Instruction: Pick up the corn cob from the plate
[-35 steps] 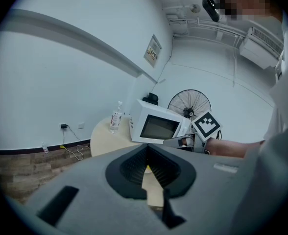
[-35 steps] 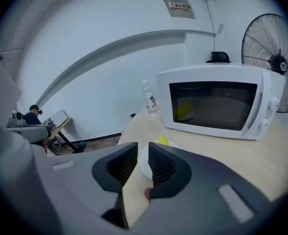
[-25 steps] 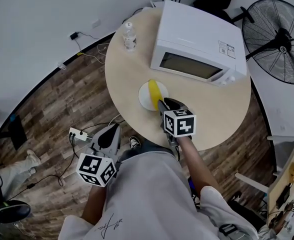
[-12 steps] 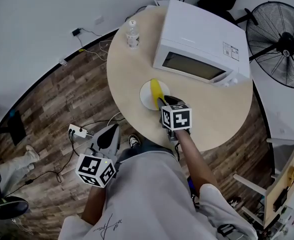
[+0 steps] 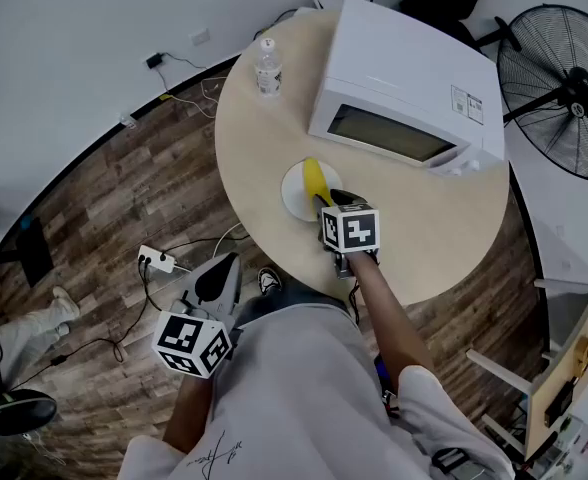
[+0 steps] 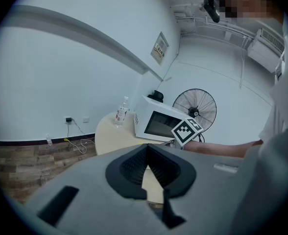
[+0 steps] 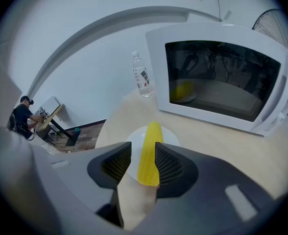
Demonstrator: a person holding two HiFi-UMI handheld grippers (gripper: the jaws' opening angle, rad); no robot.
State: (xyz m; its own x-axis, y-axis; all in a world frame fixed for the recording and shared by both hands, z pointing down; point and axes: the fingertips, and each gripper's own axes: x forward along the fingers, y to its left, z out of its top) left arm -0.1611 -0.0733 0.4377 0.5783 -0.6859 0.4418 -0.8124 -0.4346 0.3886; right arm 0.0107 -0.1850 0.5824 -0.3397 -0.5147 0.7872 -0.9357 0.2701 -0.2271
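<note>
Yellow corn cob on plate sits between your right gripper's just-widened, unclamped jaws; next clamp and lift.

Yellow corn cob lies lengthwise on white plate
</note>
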